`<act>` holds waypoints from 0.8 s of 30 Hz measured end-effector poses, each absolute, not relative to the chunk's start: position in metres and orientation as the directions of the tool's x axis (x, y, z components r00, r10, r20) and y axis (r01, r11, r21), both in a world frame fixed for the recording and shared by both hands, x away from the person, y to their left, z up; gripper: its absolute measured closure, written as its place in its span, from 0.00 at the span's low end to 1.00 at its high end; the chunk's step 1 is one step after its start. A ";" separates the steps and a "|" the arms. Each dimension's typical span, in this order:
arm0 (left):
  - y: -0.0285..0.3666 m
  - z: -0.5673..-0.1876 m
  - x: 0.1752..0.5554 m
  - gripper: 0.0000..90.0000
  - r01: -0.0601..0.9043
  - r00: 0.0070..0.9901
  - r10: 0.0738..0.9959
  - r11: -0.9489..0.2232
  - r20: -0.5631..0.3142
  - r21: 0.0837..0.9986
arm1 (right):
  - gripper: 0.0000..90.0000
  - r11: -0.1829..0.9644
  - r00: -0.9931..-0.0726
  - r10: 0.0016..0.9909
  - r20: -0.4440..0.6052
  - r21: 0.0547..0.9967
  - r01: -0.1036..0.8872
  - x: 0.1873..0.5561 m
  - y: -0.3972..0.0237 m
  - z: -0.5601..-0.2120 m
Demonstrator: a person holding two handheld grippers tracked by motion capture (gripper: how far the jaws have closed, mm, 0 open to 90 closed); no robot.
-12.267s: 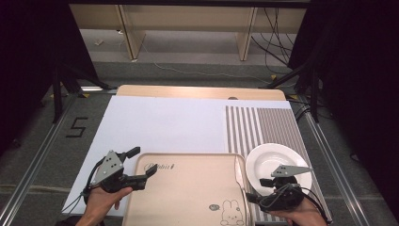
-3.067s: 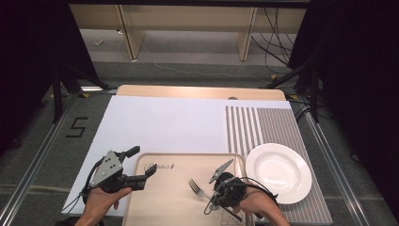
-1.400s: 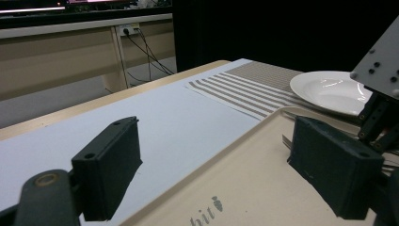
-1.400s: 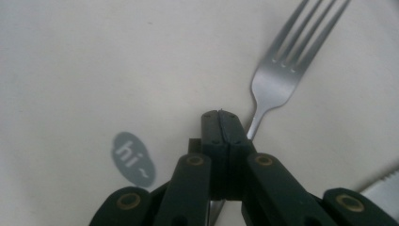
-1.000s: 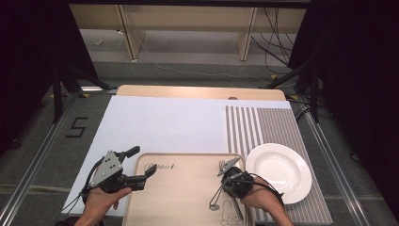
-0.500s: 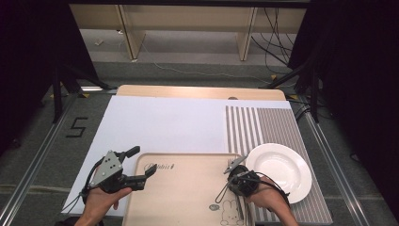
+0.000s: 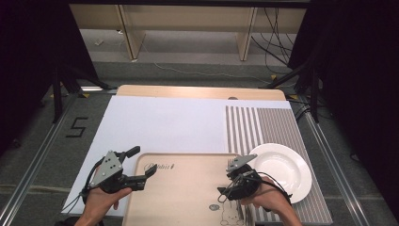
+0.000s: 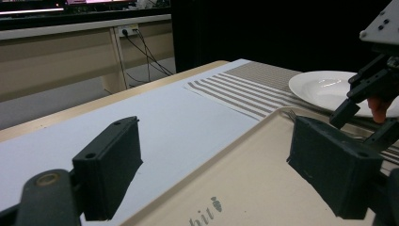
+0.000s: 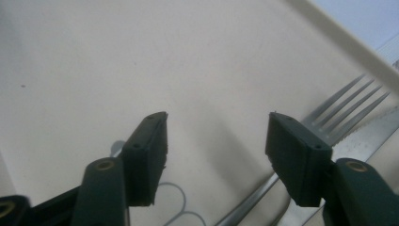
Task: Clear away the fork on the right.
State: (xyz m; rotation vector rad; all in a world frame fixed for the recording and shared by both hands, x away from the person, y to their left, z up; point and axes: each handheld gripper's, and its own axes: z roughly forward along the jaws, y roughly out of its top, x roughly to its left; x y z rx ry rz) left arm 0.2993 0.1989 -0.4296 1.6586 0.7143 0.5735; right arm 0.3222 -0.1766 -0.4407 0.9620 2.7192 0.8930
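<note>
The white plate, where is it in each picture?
High view: the white plate sits lower right on the striped mat, beside the right gripper.
Left gripper view: the plate is upper right, behind the other gripper.
Right gripper view: not in it.
Shared landmark: the beige tray.

We look along our left gripper (image 8: 214,172), its two black jaws standing wide apart with nothing between them. Beneath them lies a beige tray (image 8: 244,174) with a raised rim and part of a printed word with a small carrot mark. Beyond the tray a white sheet (image 8: 155,110) covers the tabletop (image 8: 80,110), and a striped mat (image 8: 249,87) lies beside it. A white plate (image 8: 324,87) rests on that mat. The other gripper (image 8: 376,70) hangs at the right edge, near the plate.
</note>
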 end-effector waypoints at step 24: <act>0.199 -0.430 0.300 0.18 0.143 0.693 0.720 -0.120 -0.013 0.982 | 0.18 0.508 -0.744 0.653 0.144 0.645 0.571 0.320 -0.204 -0.420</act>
